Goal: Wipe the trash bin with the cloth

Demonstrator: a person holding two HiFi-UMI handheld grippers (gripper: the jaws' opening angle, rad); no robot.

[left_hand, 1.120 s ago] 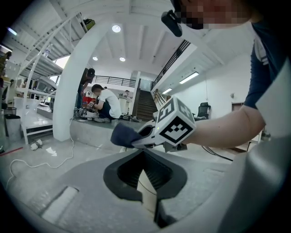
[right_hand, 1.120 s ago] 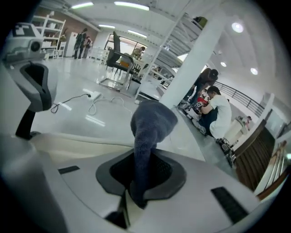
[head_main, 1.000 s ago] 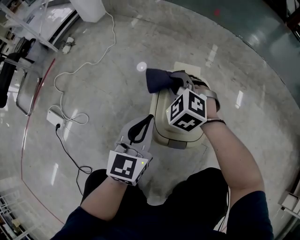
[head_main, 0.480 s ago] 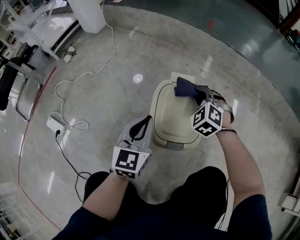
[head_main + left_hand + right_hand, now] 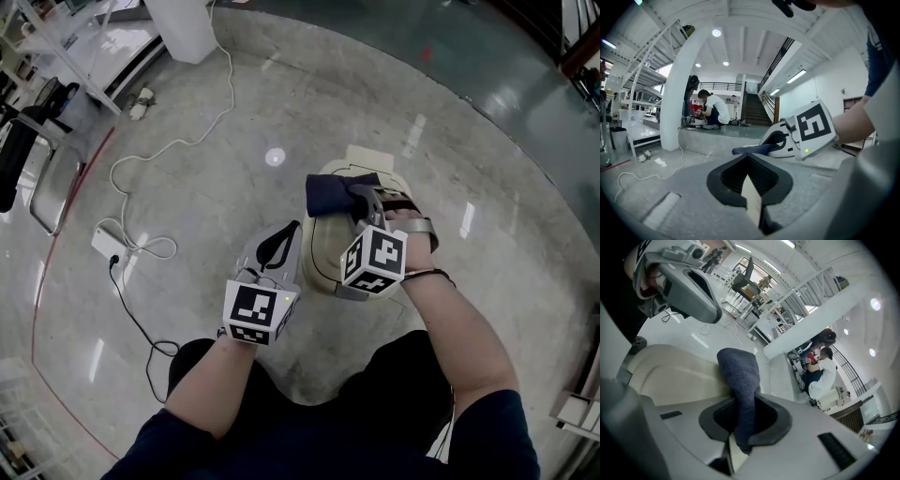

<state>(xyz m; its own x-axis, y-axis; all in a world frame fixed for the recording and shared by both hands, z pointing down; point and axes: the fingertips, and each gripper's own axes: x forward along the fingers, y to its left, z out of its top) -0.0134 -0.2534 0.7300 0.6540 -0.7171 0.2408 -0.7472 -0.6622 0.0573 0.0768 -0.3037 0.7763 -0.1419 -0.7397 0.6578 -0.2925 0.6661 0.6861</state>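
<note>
A cream trash bin [image 5: 326, 246] with a flat lid stands on the floor in front of me. My right gripper [image 5: 361, 208] is shut on a dark blue cloth [image 5: 330, 196], which lies on the lid's far left part. In the right gripper view the cloth [image 5: 740, 380] rises from between the closed jaws, with the bin lid [image 5: 670, 369] beneath it. My left gripper [image 5: 281, 251] hangs just left of the bin, jaws shut with nothing in them. The left gripper view shows the right gripper [image 5: 787, 138] and the cloth [image 5: 752, 150] ahead.
A white cable [image 5: 164, 155] loops across the polished floor to a power strip [image 5: 111, 246] at the left. A black cable [image 5: 141, 314] runs from it toward my legs. A white pillar base [image 5: 183, 23] and a chair [image 5: 42, 169] stand at the far left.
The right gripper has swept the cloth across the lid, first out to the right, then back left and nearer. The left gripper has stayed beside the bin.
</note>
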